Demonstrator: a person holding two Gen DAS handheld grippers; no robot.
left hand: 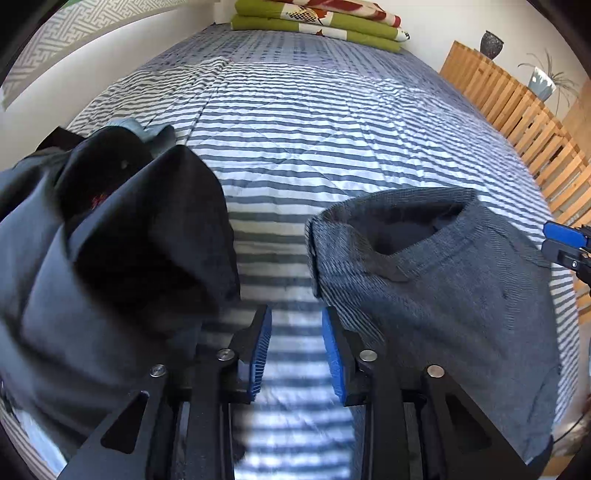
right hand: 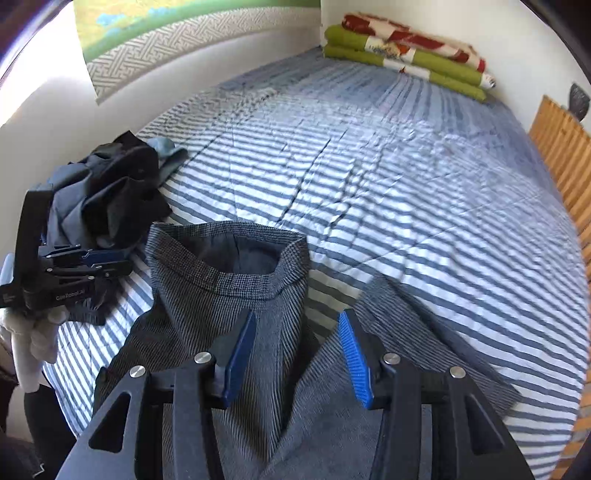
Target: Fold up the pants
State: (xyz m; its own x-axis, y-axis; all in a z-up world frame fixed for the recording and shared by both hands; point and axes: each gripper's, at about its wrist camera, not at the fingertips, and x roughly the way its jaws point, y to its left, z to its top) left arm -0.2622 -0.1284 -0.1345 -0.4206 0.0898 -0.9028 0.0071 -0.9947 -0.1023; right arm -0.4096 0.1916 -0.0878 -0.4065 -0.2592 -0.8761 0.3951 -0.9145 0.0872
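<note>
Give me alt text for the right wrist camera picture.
Grey pants lie on a striped bedspread with their waistband gaping, under the open right gripper. A pile of dark clothes sits left; folded blankets lie far back.

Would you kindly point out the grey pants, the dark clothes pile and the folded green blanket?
grey pants (right hand: pixel 229 273): right wrist view, waistband.
dark clothes pile (right hand: pixel 110 192): right wrist view, middle.
folded green blanket (left hand: pixel 317 27): left wrist view, front edge.

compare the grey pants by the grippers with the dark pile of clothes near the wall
The grey pants lie spread out with the waistband gaping open; the dark pile is bunched in a heap. The pants are a finely patterned mid grey; the pile is mostly black and slate, with a bit of light blue. The pants are one garment; the pile looks like several. Both rest on the striped bedspread.
</note>
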